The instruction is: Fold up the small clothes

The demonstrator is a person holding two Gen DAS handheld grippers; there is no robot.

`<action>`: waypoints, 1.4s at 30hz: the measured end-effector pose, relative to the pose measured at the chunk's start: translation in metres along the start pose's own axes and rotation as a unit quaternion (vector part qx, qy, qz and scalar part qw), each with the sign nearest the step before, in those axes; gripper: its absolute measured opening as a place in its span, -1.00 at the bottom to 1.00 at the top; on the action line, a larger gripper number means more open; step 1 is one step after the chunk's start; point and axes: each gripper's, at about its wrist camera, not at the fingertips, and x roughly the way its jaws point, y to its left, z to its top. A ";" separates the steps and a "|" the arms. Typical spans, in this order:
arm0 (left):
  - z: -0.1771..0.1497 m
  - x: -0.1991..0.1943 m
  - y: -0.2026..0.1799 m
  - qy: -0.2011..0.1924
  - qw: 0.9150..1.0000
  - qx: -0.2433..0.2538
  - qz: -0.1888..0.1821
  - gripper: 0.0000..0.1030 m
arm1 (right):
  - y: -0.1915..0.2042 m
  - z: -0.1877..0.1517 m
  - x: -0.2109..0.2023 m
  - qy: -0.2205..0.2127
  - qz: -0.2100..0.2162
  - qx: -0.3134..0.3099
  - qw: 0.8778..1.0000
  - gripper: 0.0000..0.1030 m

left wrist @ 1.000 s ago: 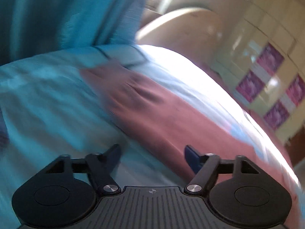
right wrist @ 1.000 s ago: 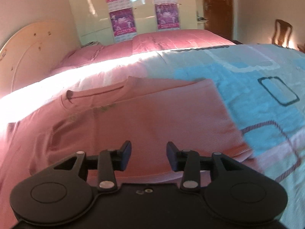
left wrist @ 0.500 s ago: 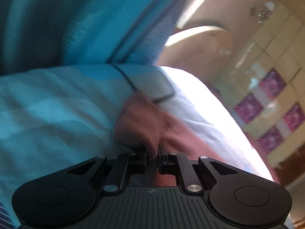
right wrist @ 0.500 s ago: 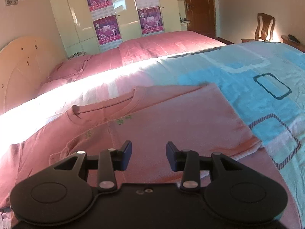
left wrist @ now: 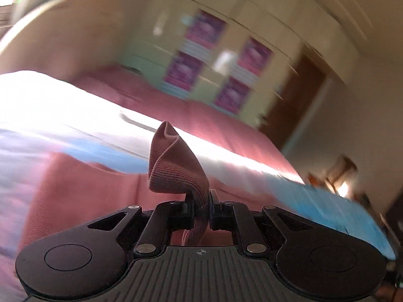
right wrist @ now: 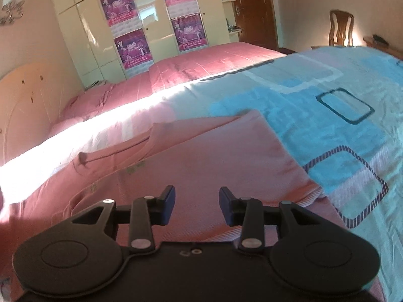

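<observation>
Your left gripper (left wrist: 201, 207) has its fingers (left wrist: 187, 207) pinched tight on a bunch of the pink shirt (left wrist: 176, 166); the ribbed cloth runs down between the pads and bulges up above them in a folded peak. The rest of the shirt spreads below and to the left of that peak over the bed (left wrist: 327, 201), though this view is smeared.

Your right gripper (right wrist: 197, 205) hangs over the shirt (right wrist: 214, 171) with its fingers (right wrist: 166, 207) part-way apart and nothing between them. The shirt lies flat on the blue patterned bedspread (right wrist: 340, 130), its neckline off to the upper left of the fingers and its straight right edge ending on the blue squares.

A second ago your left fingers stood wide above the shirt's edge with no cloth in them; half a second ago they had closed on it low on the bed, and now the pinched cloth is lifted, with the wardrobe (left wrist: 226, 58) and door in view behind it. Your right fingers keep the same gap, and the shirt beneath them has barely shifted.
</observation>
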 end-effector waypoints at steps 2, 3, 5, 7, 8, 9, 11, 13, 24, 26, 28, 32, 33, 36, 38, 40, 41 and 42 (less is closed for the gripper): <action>-0.007 0.022 -0.032 0.023 0.999 0.020 -0.011 -0.82 | -0.011 0.003 0.001 0.002 0.008 0.007 1.000 -0.25; -0.012 0.034 -0.048 0.037 0.999 0.032 -0.014 -0.82 | -0.016 0.004 0.001 0.003 0.014 0.011 1.000 -0.25; -0.020 0.054 -0.074 0.062 0.996 0.056 -0.016 -0.82 | -0.026 0.006 0.002 0.010 0.029 0.021 0.999 -0.25; -0.032 0.071 -0.098 0.085 0.993 0.078 -0.013 -0.82 | -0.037 0.008 0.004 0.017 0.040 0.032 0.999 -0.23; -0.039 0.081 -0.108 0.099 0.991 0.085 -0.014 -0.82 | -0.041 0.009 0.005 0.021 0.047 0.037 0.998 -0.23; -0.046 0.093 -0.118 0.116 0.989 0.095 -0.013 -0.81 | -0.045 0.009 0.006 0.026 0.053 0.042 0.997 -0.22; -0.062 0.113 -0.138 0.150 0.981 0.125 -0.004 -0.75 | -0.053 0.011 0.008 0.033 0.066 0.053 0.996 -0.17; -0.074 0.117 -0.156 0.164 0.976 0.146 -0.004 0.10 | -0.059 0.011 0.009 0.040 0.081 0.065 0.994 -0.07; -0.055 -0.026 -0.078 0.056 0.977 0.170 0.118 0.35 | -0.037 -0.001 0.034 0.122 0.190 0.073 0.971 -0.02; -0.059 -0.048 -0.044 0.068 0.967 0.173 0.171 0.34 | -0.027 -0.005 0.038 0.138 0.191 0.062 0.970 -0.04; -0.061 -0.055 -0.014 0.083 0.964 0.156 0.201 0.34 | -0.016 -0.008 0.041 0.145 0.189 0.049 0.970 -0.11; -0.063 -0.047 0.014 0.096 0.959 0.151 0.218 0.34 | 0.008 -0.013 0.047 0.150 0.180 0.000 0.972 -0.83; -0.065 -0.044 0.013 0.094 0.960 0.150 0.219 0.32 | 0.014 -0.013 0.047 0.148 0.172 -0.018 0.974 -0.84; -0.059 -0.029 0.013 0.086 0.964 0.146 0.204 -0.24 | 0.031 -0.010 0.035 0.113 0.149 -0.077 0.979 -0.86; -0.057 -0.017 0.013 0.084 0.965 0.145 0.199 -0.65 | 0.035 -0.002 0.023 0.088 0.147 -0.098 0.980 -0.87; -0.055 -0.009 0.013 0.086 0.965 0.148 0.199 -0.73 | 0.038 0.013 0.004 0.052 0.150 -0.111 0.981 -0.87; -0.058 -0.006 0.014 0.087 0.966 0.146 0.196 -0.75 | 0.037 0.020 -0.007 0.028 0.145 -0.119 0.982 -0.88; -0.059 -0.008 0.013 0.086 0.966 0.147 0.193 -0.77 | 0.035 0.026 -0.020 0.002 0.138 -0.126 0.982 -0.88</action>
